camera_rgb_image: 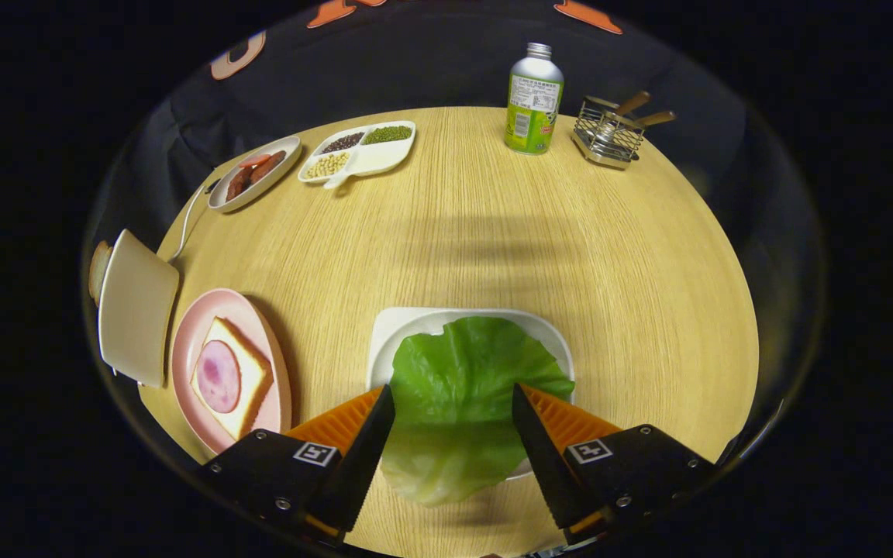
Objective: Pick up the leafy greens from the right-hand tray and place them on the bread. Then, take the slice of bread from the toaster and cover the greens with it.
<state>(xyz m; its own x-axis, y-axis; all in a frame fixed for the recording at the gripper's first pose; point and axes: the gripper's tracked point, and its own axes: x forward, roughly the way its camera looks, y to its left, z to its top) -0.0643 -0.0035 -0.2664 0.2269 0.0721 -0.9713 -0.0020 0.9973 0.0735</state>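
Item: leafy greens point(458, 403). One broad leaf, bright green at the far end, paling to whitish green at the near end. It lies on the white tray point(392, 325) and overhangs the tray's near rim onto the tabletop point(493, 217). It sits between the two fingers of your gripper point(454, 411).

Handling, as a judgement: very light, thin and limp, likely to fold or droop once lifted. It may tear if you pinch hard, and the surface looks smooth, so it could slip. The pale near end looks like the thicker rib end and should be stiffer; take hold there, or on a raised ruffle near the middle, rather than at the thin far edge.

Orientation: the long axis runs near to far, roughly along the line of the fingers. The pale end points toward you and the ruffled dark end points away, toward the middle of the tabletop.

Jaws: wide apart, one finger at each side of the leaf, not pressing on it. You cannot tell from here whether the tips touch the leaf.

Destination: bread point(233, 380) with a round pink slice on it, on the pink plate point(191, 341), left of the tray.

Beyond that: the toaster point(136, 306), just left of the plate.
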